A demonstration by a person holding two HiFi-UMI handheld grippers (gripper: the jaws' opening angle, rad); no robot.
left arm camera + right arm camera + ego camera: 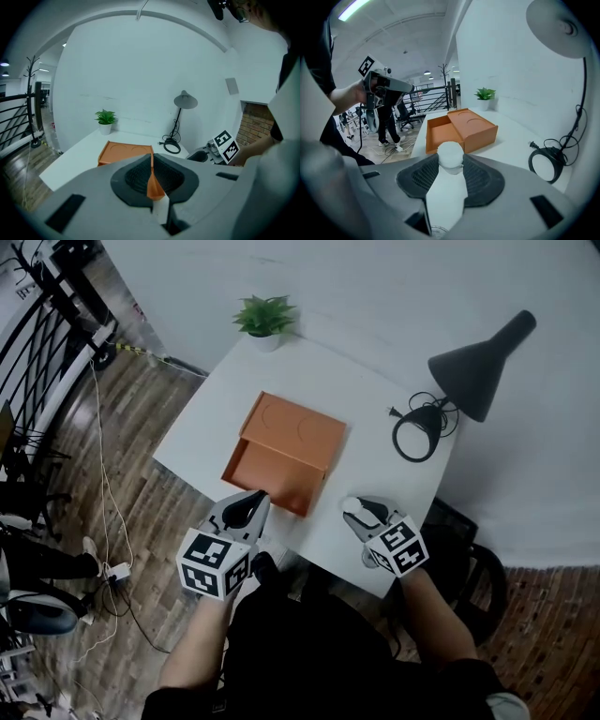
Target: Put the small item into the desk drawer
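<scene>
White item (450,157) gripped, right tool (354,510); left tool (151,159) closed.

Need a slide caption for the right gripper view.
Right gripper holds a small white bottle before the open orange desk drawer on the white table.

Small white round-capped item (449,187) clamped in the right gripper (451,158), near the orange desk drawer (439,133), which stands open
</scene>
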